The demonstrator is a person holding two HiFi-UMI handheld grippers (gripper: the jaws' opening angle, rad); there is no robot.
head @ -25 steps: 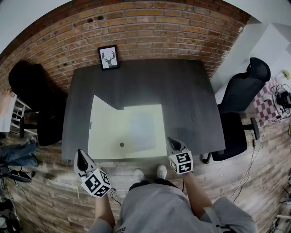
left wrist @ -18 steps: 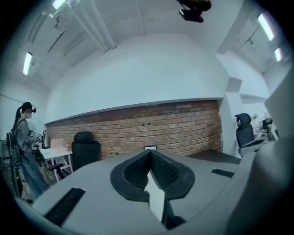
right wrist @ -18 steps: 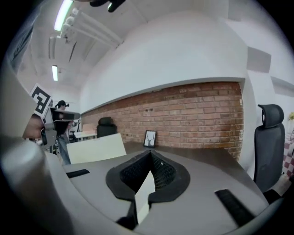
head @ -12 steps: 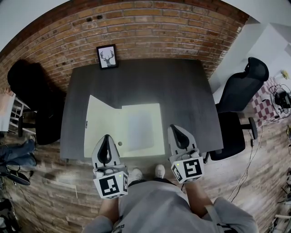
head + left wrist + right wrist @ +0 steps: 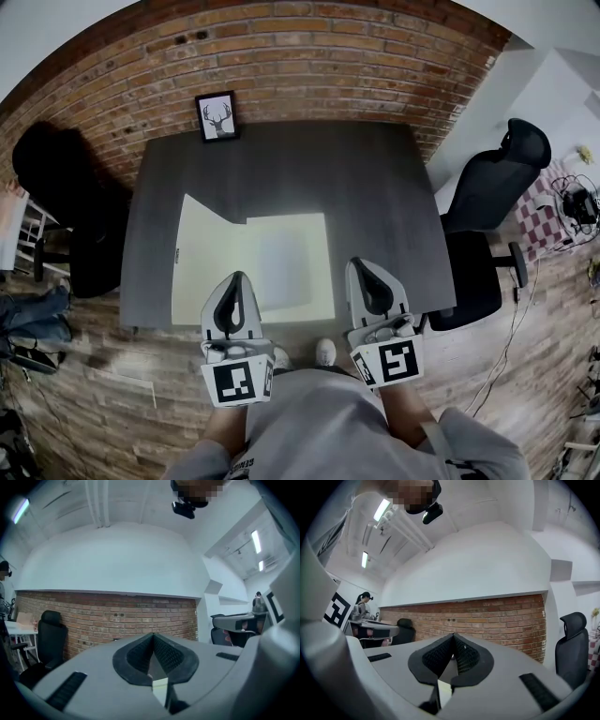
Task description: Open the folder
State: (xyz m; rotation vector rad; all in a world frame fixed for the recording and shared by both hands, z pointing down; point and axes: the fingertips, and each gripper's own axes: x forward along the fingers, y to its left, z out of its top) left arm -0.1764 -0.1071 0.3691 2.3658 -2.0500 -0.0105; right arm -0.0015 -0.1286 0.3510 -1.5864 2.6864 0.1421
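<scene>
A pale cream folder lies open and flat on the dark table, its left flap spread toward the table's left side. My left gripper hovers level over the folder's near edge, jaws shut with nothing held. To its right, my right gripper is at the table's near edge, just right of the folder, also shut and empty. In the left gripper view the jaws meet with a sliver of the pale folder showing below them. In the right gripper view the shut tips point level at the brick wall.
A framed deer picture leans on the brick wall at the table's far left corner. One black office chair stands right of the table, another left. A person's legs stand at the near edge.
Both grippers rose from below the table's near edge to hover level over it. The left one also swung right, over the folder. The folder stayed open and still.
</scene>
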